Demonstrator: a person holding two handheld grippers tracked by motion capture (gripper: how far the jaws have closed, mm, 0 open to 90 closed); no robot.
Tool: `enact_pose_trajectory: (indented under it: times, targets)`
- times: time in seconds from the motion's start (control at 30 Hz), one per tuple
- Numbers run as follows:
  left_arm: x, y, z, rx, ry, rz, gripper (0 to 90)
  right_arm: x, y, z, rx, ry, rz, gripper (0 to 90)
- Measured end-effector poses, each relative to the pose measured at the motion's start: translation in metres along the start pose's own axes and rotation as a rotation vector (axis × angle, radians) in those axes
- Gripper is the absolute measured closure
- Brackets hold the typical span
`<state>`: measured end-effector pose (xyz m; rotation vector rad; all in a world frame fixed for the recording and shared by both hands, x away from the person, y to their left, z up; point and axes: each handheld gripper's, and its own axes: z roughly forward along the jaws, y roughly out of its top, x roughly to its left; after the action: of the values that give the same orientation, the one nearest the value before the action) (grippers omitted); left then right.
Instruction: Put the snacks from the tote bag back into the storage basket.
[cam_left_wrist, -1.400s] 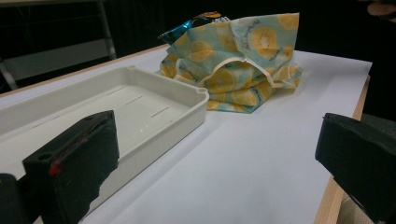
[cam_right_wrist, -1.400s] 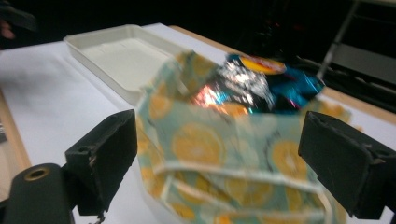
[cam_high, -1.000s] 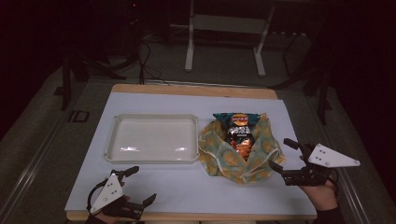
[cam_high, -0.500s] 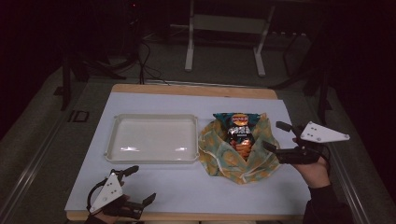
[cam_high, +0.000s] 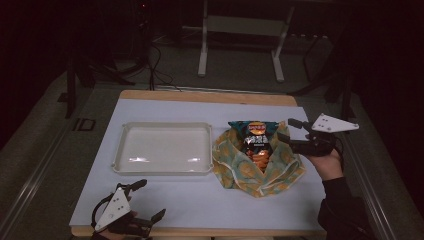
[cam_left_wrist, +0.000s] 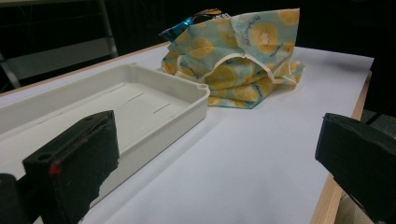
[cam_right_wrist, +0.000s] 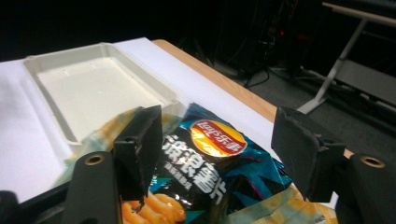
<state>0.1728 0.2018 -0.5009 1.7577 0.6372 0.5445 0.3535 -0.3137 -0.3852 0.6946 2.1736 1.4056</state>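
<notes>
Dark room, white surface. Empty tray beside yellow-print cloth cradling crisp bag. Right gripper now moved in over bag, fingers spread, likely lining up a grasp. Left gripper idle near front edge, fingers spread.

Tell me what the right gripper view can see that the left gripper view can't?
The right gripper view alone shows the front of the chip bag: its red and yellow logo and pictured chips, framed between the right hand-held gripper and its open jaws.

The left gripper view alone shows the lemon-print cloth from the side, bunched up around the bag, plus the open left hand-held gripper over bare table.

Both show the white tray, the cloth, a bit of the bag and the white tabletop.
</notes>
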Motion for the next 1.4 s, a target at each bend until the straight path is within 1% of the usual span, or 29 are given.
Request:
enact_pose_trajectory:
  times: [0.13,0.27,0.33,0.37,0.43,0.5,0.67,0.73,0.77,0.8,0.87,0.9,0.97,1.0,1.1,1.13,1.2,1.3,1.4]
  targets:
    - [-0.001,-0.001,-0.004,0.001,0.01,0.0,0.1,-0.011,-0.002,0.012,0.034,-0.011,0.005,35.7]
    - [-0.002,-0.002,-0.009,-0.002,0.022,-0.005,0.1,-0.022,-0.004,0.026,0.064,-0.008,0.016,36.1]
    - [-0.002,-0.003,-0.01,-0.001,0.027,-0.004,0.1,-0.027,-0.006,0.034,0.081,-0.006,0.02,38.8]
    - [-0.002,-0.003,-0.011,0.003,0.029,-0.006,0.1,-0.029,-0.008,0.038,0.093,-0.013,0.017,38.8]
    - [-0.003,-0.004,-0.013,0.005,0.033,-0.003,0.1,-0.035,-0.01,0.044,0.112,-0.006,0.024,39.2]
    - [-0.003,-0.005,-0.015,0.006,0.038,-0.005,0.2,-0.04,-0.012,0.05,0.134,-0.013,0.024,39.4]
    - [-0.004,-0.007,-0.02,0.01,0.05,-0.005,0.1,-0.053,-0.018,0.061,0.179,-0.025,0.024,39.5]
    - [-0.005,-0.007,-0.021,0.01,0.052,-0.005,0.1,-0.055,-0.019,0.063,0.185,-0.025,0.026,39.5]
    - [-0.005,-0.007,-0.022,0.011,0.055,-0.006,0.1,-0.058,-0.021,0.065,0.191,-0.024,0.034,39.5]
    - [-0.005,-0.007,-0.022,0.014,0.058,-0.004,0.1,-0.061,-0.025,0.068,0.212,-0.041,0.036,39.3]
    - [-0.006,-0.008,-0.023,0.02,0.06,-0.004,0.1,-0.067,-0.031,0.071,0.212,-0.023,0.074,39.2]
    - [-0.006,-0.008,-0.023,0.021,0.061,-0.004,0.1,-0.07,-0.034,0.073,0.216,-0.024,0.076,38.9]
    - [-0.007,-0.009,-0.025,0.023,0.064,-0.003,0.1,-0.073,-0.039,0.076,0.227,-0.01,0.084,38.7]
    - [-0.007,-0.009,-0.025,0.024,0.066,-0.006,0.1,-0.075,-0.041,0.078,0.238,-0.012,0.087,38.4]
    - [-0.007,-0.01,-0.028,0.02,0.073,-0.01,0.1,-0.079,-0.046,0.084,0.261,0.007,0.091,38.3]
    - [-0.008,-0.01,-0.029,0.018,0.075,-0.011,0.1,-0.079,-0.047,0.085,0.263,0.02,0.093,38.0]
    - [-0.008,-0.011,-0.03,0.018,0.079,-0.015,0.1,-0.081,-0.048,0.088,0.277,0.026,0.091,37.4]
    - [-0.008,-0.011,-0.032,0.022,0.085,-0.016,0.1,-0.082,-0.05,0.094,0.295,0.05,0.087,37.5]
    - [-0.008,-0.012,-0.033,0.023,0.087,-0.019,0.1,-0.084,-0.051,0.099,0.323,0.072,0.095,37.6]
